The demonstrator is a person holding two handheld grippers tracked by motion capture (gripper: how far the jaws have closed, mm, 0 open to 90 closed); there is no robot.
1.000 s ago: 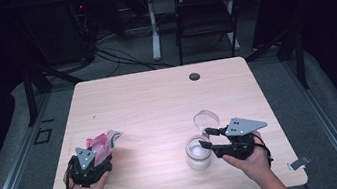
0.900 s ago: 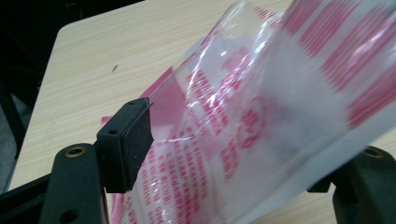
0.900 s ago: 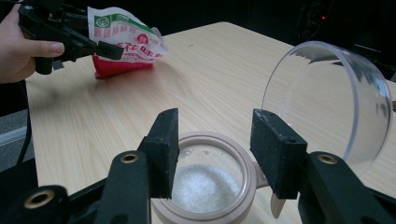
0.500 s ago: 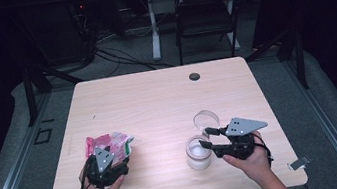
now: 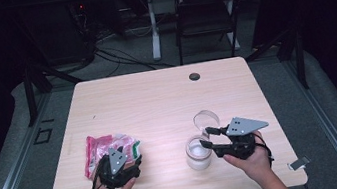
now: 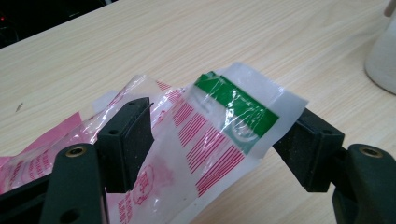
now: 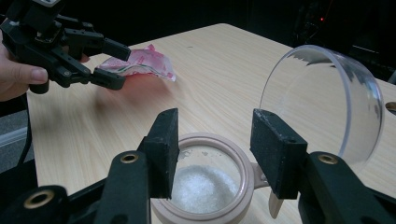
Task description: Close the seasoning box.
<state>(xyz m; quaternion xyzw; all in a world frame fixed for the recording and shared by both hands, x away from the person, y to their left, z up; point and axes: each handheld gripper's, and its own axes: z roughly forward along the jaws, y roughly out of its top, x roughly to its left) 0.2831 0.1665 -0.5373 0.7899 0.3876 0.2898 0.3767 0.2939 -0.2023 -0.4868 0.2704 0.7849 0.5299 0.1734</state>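
A crumpled plastic bag (image 5: 98,149), pink and white with red stripes and a green strip, lies near the table's front left. In the left gripper view the bag (image 6: 219,135) lies between the jaws of my left gripper (image 6: 217,140), which stand wide apart and open around its end. That gripper (image 5: 124,155) sits at the bag's near edge. A round jar (image 5: 198,153) of white granules stands front right, its clear hinged lid (image 5: 205,118) tipped up. My right gripper (image 7: 217,149) hovers open just over the jar's mouth (image 7: 203,186), beside the lid (image 7: 327,102).
The wooden table (image 5: 157,101) has a small dark grommet (image 5: 194,76) at its far edge. A dark chair (image 5: 205,18) and cables stand on the floor beyond. The other hand's gripper (image 7: 119,65) and the bag (image 7: 140,63) show across the table in the right gripper view.
My left hand and gripper have shifted to the right along the bag's near edge, and the bag now lies flatter on the table. The right gripper and jar have stayed put.
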